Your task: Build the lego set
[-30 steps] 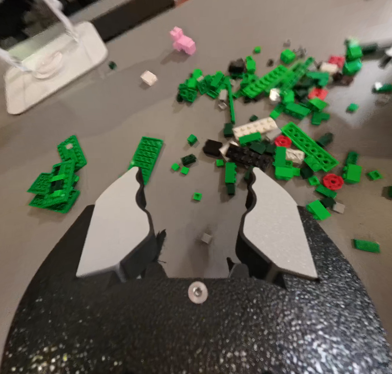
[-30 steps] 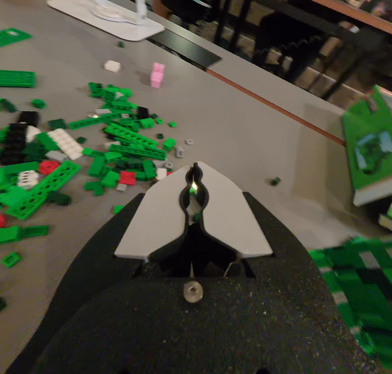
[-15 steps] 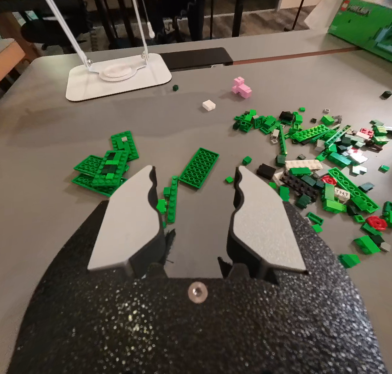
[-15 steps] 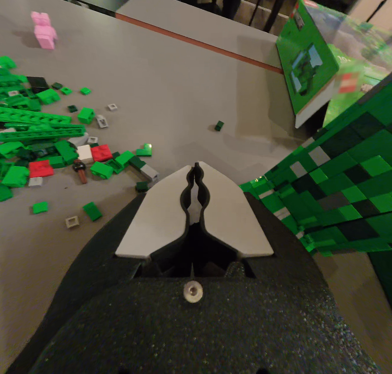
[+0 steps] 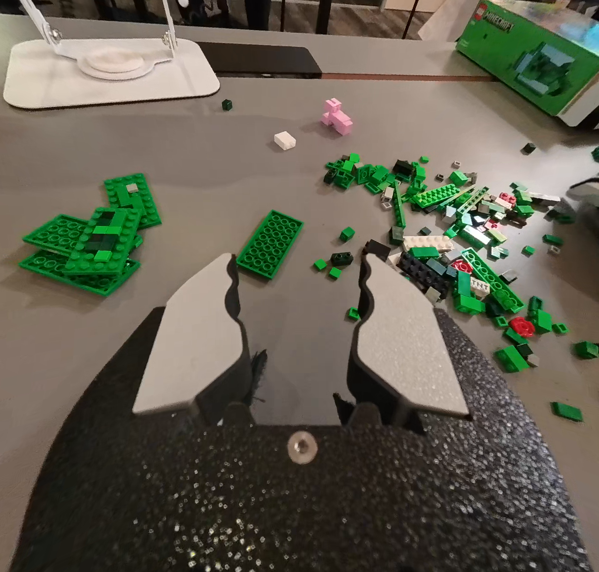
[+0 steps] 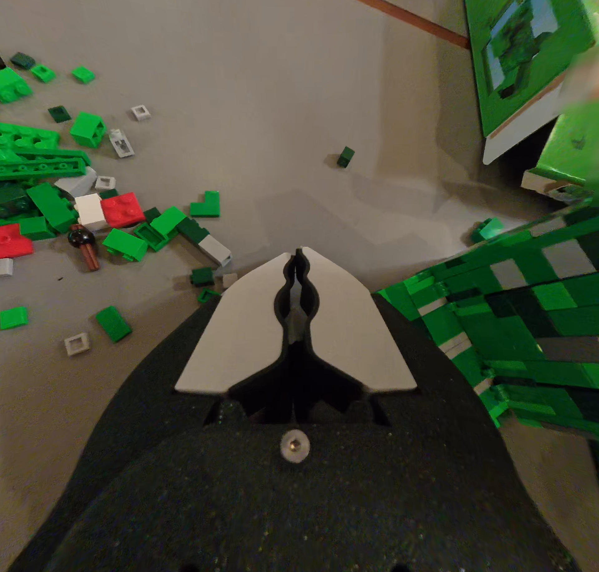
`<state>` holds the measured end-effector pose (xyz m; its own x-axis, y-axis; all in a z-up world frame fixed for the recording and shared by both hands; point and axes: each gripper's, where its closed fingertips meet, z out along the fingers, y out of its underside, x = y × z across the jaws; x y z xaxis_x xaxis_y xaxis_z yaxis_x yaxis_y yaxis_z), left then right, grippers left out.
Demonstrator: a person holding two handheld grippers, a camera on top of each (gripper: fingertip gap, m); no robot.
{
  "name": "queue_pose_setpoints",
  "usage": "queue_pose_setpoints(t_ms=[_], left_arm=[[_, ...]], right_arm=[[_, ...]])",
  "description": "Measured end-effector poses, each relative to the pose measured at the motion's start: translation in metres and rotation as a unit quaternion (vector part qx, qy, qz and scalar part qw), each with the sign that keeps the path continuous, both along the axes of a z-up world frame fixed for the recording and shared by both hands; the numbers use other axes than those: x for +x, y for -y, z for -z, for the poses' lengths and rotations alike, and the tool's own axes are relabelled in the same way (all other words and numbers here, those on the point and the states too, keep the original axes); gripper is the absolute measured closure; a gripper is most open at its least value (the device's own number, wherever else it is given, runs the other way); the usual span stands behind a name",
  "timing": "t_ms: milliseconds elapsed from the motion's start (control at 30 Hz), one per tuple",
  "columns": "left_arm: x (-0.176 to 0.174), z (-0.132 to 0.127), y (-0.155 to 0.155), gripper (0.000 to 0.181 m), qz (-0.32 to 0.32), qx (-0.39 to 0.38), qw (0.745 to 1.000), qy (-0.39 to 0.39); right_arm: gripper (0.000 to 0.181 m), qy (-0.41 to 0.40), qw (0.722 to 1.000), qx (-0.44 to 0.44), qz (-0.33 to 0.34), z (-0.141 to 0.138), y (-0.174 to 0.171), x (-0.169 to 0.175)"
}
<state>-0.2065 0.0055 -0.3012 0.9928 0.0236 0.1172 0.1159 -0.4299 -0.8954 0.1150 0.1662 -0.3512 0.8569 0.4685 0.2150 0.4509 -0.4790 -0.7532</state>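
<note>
**Left tongs wide over bare table, right tongs pinched beside the build**

While your left gripper (image 5: 298, 258) hangs above the grey table (image 5: 227, 174) with its jaws spread wide and nothing between them, the inverted green plate (image 5: 270, 244) lies just beyond its left fingertip, at about 11 o'clock from the gap. Further out at 9 o'clock sits the stack of green plates (image 5: 87, 239), overlapping and topped with darker tiles. The main scatter of loose bricks (image 5: 453, 239) spreads from 1 to 3 o'clock: green, black, white and red pieces, with a long green holed beam (image 5: 494, 281) close to your right fingertip. Up at 12 o'clock a lone white brick (image 5: 284, 140) lies near the pink pig figure (image 5: 336, 117), and the white stand base (image 5: 110, 70) fills the 10 o'clock corner. The green set box (image 5: 531, 54) lies at 2 o'clock.

Over to your right gripper (image 6: 298, 252): jaws closed right up, tips meeting, nothing visibly held. The half-built green blocky model (image 6: 518, 323) stands at 3 o'clock, just beside the gripper body; whether it touches, I cannot tell. Loose pieces lie from 9 to 11 o'clock, among them a red plate (image 6: 122, 209), a white brick (image 6: 89, 211) and an L-shaped green tile (image 6: 205, 205). A single dark green brick (image 6: 345, 156) sits alone at 12 o'clock.
</note>
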Motion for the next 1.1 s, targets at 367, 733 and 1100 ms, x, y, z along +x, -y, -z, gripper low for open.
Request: queue_pose_setpoints(t_ms=[367, 733, 1100], left_arm=[[-0.005, -0.006, 0.004, 0.112, 0.005, 0.003, 1.0, 0.018], [-0.022, -0.009, 0.01, 0.113, -0.015, 0.014, 1.0, 0.015], [-0.03, -0.051, 0.012, 0.113, -0.02, 0.082, 0.996, 0.028]], right_arm=[[0.18, 0.001, 0.999, -0.023, -0.037, 0.003, 0.001, -0.026], [0.163, -0.029, 0.991, 0.055, -0.118, -0.031, 0.005, -0.075], [0.137, -0.203, 0.932, 0.143, -0.263, -0.131, 0.014, -0.197]])
